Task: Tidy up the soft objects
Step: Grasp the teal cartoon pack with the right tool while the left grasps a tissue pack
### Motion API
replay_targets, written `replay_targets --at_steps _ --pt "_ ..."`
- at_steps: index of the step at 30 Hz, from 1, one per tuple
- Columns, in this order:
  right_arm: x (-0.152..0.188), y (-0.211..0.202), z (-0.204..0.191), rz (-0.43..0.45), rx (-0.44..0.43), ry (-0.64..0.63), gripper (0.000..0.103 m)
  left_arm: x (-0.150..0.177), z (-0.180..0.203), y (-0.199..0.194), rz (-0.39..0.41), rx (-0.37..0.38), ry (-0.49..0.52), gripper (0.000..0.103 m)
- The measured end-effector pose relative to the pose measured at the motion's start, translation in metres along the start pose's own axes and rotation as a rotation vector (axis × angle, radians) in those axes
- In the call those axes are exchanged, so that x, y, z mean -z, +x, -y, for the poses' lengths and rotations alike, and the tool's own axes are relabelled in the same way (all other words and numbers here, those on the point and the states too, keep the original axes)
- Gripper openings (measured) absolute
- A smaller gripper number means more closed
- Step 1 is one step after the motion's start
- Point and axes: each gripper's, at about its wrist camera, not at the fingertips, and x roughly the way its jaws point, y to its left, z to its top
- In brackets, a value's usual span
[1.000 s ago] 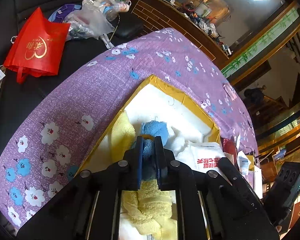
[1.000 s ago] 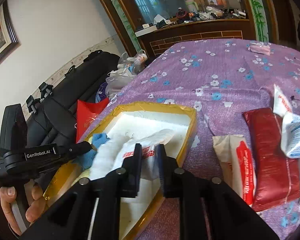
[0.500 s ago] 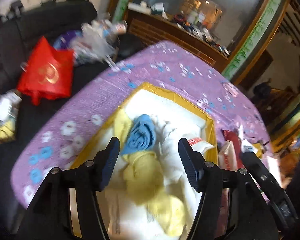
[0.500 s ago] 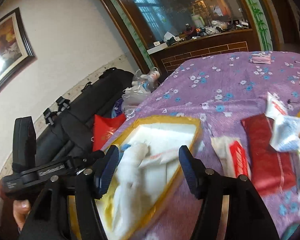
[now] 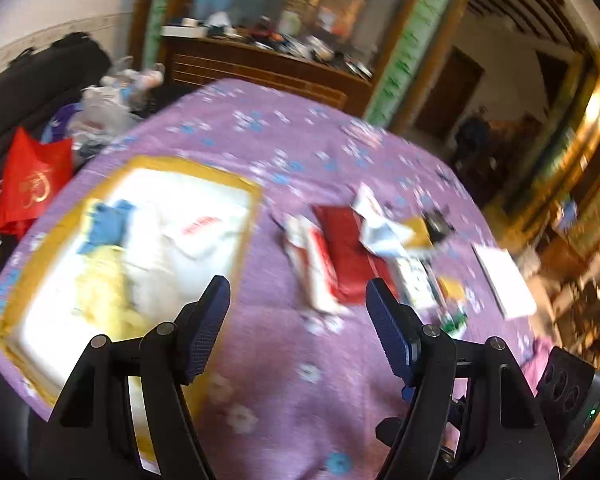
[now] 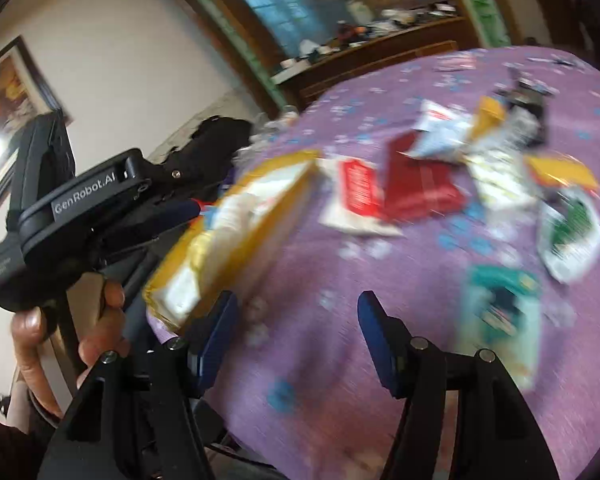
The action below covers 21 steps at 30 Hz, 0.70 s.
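Both tongs are spread and empty: the left tongs [image 5: 298, 322] are opening wider, the right tongs [image 6: 294, 330] are held over the purple worktop [image 6: 340, 360].

Left tool [image 5: 298, 316] let go of blue cloth [image 5: 108, 222], jaws opening; right tool [image 6: 294, 332] released white pack, both withdrawn from box [image 5: 250, 216].

Both views are smeared by motion blur. In the box [image 5: 242, 236], the blue cloth [image 5: 108, 222], yellow cloth [image 5: 100, 292] and white pack [image 5: 204, 228] lose their outlines, and the pack's red print cannot be read. The packets [image 6: 428, 184] on the table [image 6: 340, 380] run together. The right view's edge cuts off the hand [image 6: 56, 344].
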Motion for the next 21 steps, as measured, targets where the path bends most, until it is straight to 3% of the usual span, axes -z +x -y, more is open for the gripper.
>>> replay_targets --at_steps 3,8,16,21 --pt "0.007 -0.01 0.016 -0.006 0.034 0.022 0.063 0.007 0.026 0.011 -0.036 0.01 0.076 0.071" --pt "0.012 -0.016 0.03 -0.011 0.093 0.038 0.063 0.019 0.042 0.02 -0.081 0.015 0.114 0.071" --pt "0.009 -0.03 0.043 0.049 0.252 0.023 0.063 0.026 0.04 0.027 -0.092 0.027 0.095 0.071" --pt "0.01 -0.021 0.055 0.033 0.237 0.049 0.063 0.028 0.027 0.034 -0.116 0.046 0.039 0.071"
